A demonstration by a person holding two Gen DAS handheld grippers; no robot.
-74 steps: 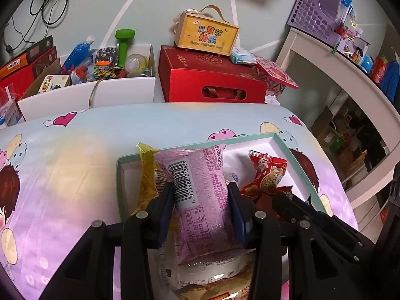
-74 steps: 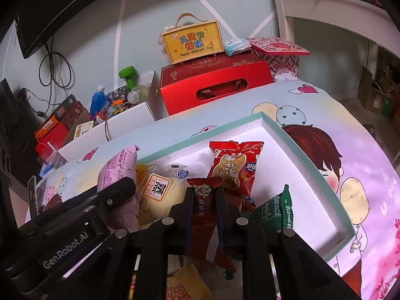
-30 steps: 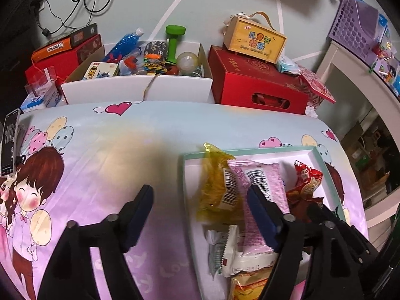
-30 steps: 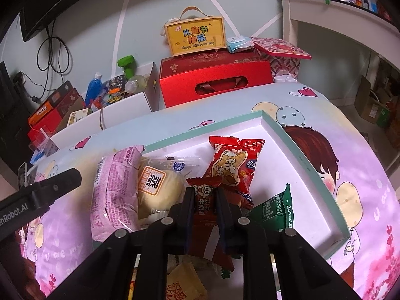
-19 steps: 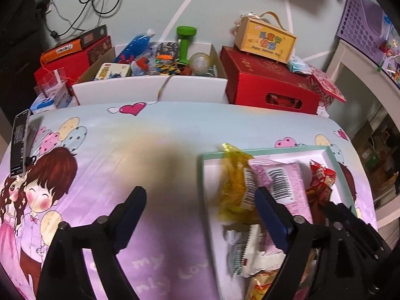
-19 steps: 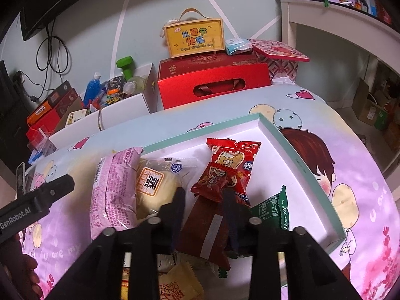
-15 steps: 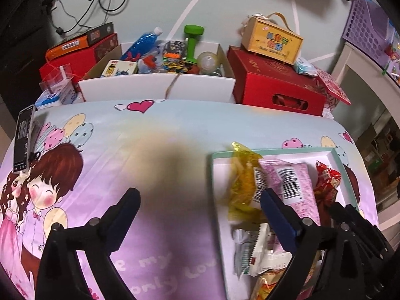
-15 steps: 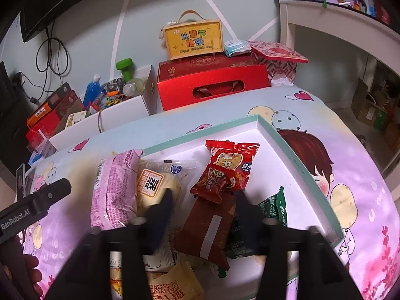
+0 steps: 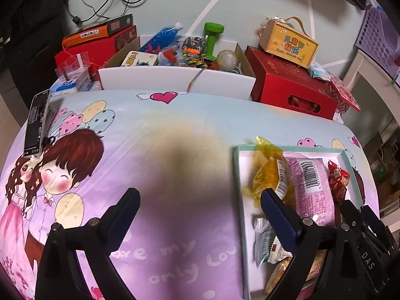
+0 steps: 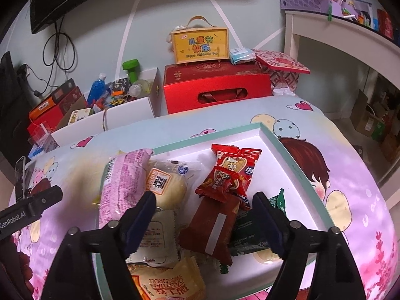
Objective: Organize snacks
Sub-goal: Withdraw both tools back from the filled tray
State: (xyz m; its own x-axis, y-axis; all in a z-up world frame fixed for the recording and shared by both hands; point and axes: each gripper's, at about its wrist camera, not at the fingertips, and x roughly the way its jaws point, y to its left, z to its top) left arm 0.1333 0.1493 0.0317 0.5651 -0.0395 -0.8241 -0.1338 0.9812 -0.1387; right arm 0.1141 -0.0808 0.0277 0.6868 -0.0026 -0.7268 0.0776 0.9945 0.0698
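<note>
A white tray with a teal rim point(image 10: 287, 150) lies on the cartoon-print tablecloth and holds several snack packets. In it are a pink packet point(image 10: 125, 182), a bun packet point(image 10: 165, 182), a red packet point(image 10: 232, 167), a brown packet point(image 10: 212, 225), a green packet point(image 10: 252, 225) and a yellow swiss-roll packet point(image 10: 165, 280). My right gripper point(image 10: 203, 200) is open above the brown packet and holds nothing. My left gripper point(image 9: 200, 200) is open over bare cloth left of the tray point(image 9: 236, 175). The pink packet point(image 9: 312, 187) lies beside a yellow packet point(image 9: 267, 175).
Behind the table stand a red gift box point(image 10: 217, 90), a yellow handled box point(image 10: 200, 45) on top of it, and a white bin of toys point(image 9: 175, 75). A phone point(image 9: 36, 122) lies at the table's left edge. A white shelf point(image 10: 350, 40) stands at the right.
The left gripper let go of the pink packet, opened wide and moved left, off the tray. The right gripper opened and released the brown packet, which now lies in the tray.
</note>
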